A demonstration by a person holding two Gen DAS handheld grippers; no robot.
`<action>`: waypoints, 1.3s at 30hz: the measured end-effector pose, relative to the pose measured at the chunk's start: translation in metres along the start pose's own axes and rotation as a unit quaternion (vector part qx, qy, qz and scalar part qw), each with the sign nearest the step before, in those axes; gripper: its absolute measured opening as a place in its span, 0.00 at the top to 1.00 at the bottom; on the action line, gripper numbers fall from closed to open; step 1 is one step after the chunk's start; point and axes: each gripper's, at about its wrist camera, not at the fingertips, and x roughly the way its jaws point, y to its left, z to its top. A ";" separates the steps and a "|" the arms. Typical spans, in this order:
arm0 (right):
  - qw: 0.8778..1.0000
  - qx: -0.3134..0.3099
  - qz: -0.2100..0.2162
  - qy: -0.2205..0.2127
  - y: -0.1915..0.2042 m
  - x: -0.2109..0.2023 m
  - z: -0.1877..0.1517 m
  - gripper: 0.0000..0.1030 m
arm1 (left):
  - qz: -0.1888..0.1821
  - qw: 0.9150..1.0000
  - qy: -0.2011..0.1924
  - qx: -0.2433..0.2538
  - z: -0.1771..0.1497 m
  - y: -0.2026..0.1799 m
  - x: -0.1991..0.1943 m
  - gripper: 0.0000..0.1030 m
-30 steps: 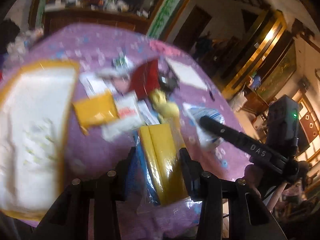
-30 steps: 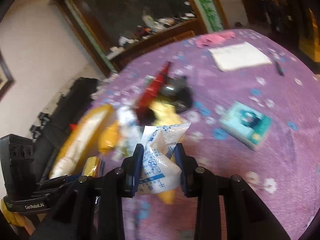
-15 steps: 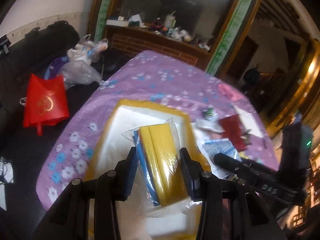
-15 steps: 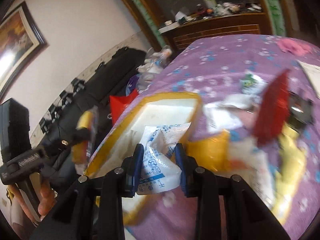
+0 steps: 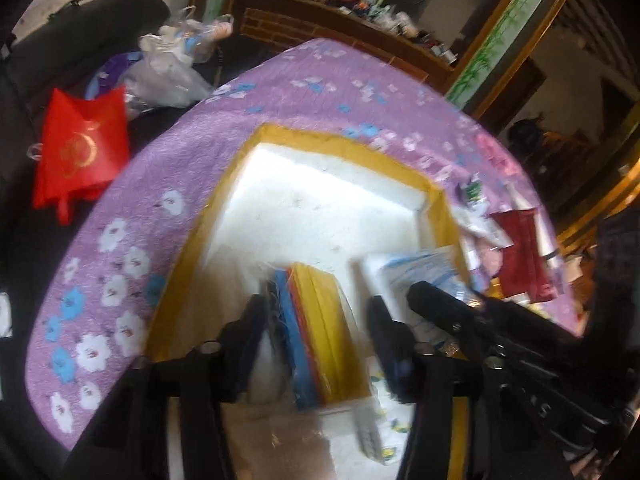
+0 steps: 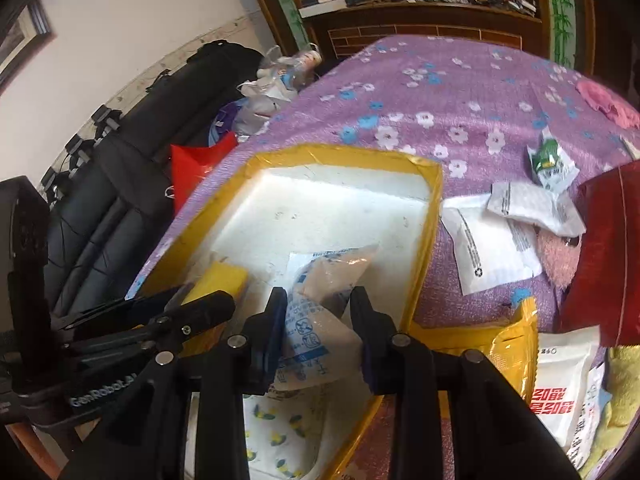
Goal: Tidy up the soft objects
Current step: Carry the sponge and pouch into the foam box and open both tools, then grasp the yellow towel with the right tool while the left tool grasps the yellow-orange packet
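Yellow-rimmed white tray on purple floral counter, frame centre. Left gripper: fingers just spread, clear of bagged yellow-blue sponges lying between them in tray. Right gripper: fingers pinching white sachet over tray's lower right corner. Loose packets, red pouch on counter, right.

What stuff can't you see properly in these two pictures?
- Near end of the yellow-rimmed white foam box: both views, hidden behind the grippers' black frames.
- Yellow and blue sponge pack in clear wrap: left wrist view, blurred; whether it rests on the box floor is unclear.
- Print on the white and blue plastic pouch: right wrist view, too small.
- Dark red packet: right wrist view, cut off by the edge.
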 end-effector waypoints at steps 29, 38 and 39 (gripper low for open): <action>0.988 0.117 0.027 -0.098 -0.149 -0.165 -0.128 0.42 | -0.077 0.987 -0.022 0.140 -0.095 -0.168 -0.030 0.14; 0.982 0.170 0.032 -0.082 -0.188 -0.152 -0.120 0.42 | -0.038 0.988 0.002 0.151 -0.076 -0.185 -0.003 0.14; 0.981 0.174 0.031 -0.079 -0.190 -0.150 -0.118 0.42 | -0.031 0.988 0.002 0.153 -0.071 -0.187 -0.001 0.14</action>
